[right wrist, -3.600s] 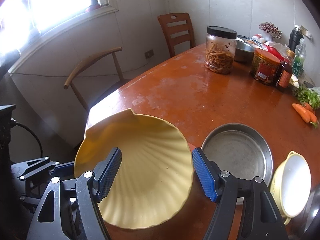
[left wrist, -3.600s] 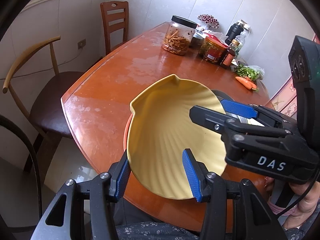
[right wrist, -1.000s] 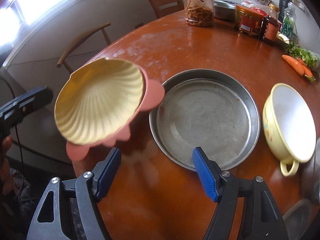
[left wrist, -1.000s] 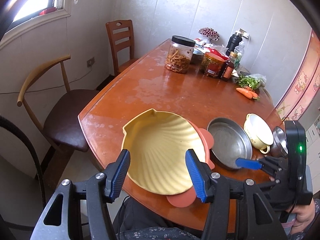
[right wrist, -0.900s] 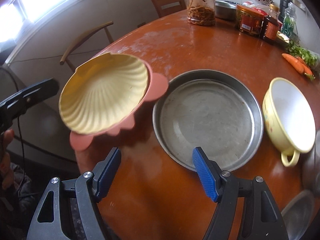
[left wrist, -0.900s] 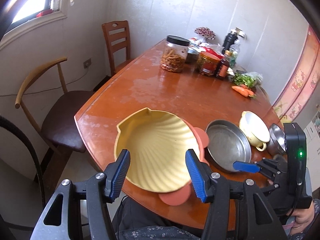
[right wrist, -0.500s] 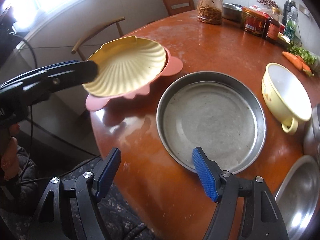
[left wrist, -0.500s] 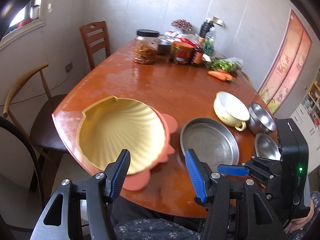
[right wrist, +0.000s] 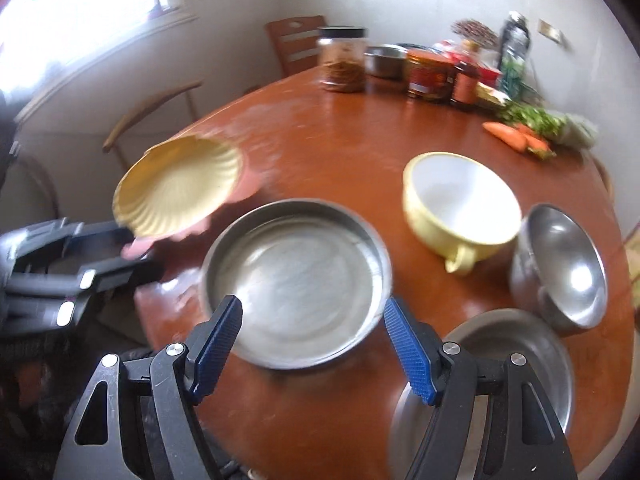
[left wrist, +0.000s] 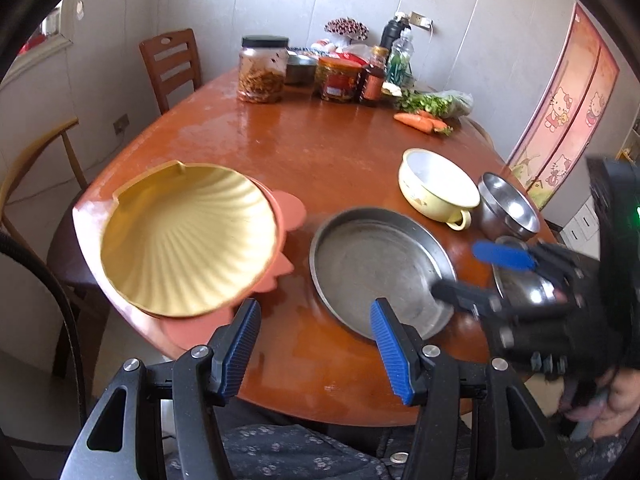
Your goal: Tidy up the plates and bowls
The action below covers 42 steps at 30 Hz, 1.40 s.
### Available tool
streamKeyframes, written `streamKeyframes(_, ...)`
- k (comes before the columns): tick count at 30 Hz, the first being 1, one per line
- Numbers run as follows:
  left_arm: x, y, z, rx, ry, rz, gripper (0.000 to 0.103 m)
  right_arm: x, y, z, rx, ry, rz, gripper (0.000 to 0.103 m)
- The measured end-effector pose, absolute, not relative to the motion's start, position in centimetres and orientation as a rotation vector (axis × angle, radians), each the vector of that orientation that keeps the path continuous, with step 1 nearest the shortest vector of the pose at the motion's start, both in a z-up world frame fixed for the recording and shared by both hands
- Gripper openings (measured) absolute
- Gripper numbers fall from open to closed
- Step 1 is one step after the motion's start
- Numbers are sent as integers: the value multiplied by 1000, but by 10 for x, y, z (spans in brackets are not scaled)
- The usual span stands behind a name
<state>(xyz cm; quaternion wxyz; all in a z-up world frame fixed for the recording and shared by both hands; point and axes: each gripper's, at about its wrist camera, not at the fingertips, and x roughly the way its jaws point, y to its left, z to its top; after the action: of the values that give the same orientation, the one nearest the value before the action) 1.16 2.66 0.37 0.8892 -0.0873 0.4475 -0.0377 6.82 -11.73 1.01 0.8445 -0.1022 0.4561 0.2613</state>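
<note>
On my feeds the reddish-brown worktop (left wrist: 304, 152) runs away from me, its surface glossy with pale smears. At its far end I see a clear jar with a black lid (left wrist: 263, 70), filled with something brown and stringy, and just right of it a red-labelled jar (left wrist: 337, 80) and a dark sauce bottle (left wrist: 374, 78). A small metal pot (right wrist: 386, 60) sits behind the jars. Carrots (left wrist: 420, 122) lie beside a bunch of leafy greens (left wrist: 434, 102) toward the right edge. A wooden slat-back chair (left wrist: 172, 66) stands at the far left corner, a curved-arm chair (right wrist: 154, 120) nearer. A cartoon-cat poster (left wrist: 568, 108) hangs on the right wall, and a bright window (right wrist: 80, 12) is on the left.
</note>
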Motion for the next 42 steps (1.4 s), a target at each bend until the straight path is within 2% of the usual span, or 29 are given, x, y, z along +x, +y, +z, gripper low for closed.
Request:
streamKeyframes(4, 18, 15, -9, -185, 971, -86, 57, 95, -119, 0, -204, 991, 535, 75)
streamKeyframes(15, 30, -12, -28, -165, 1034, -144, 57, 120, -103, -28, -265, 1060, 572, 63)
streamKeyframes(25, 34, -13, -27, -157, 1021, -136, 57, 118, -111, -26, -214, 1062, 579, 62)
streamKeyframes(42, 29, -13, 4, -141, 947, -151, 57, 108, -124, 15, -160, 974, 591, 62)
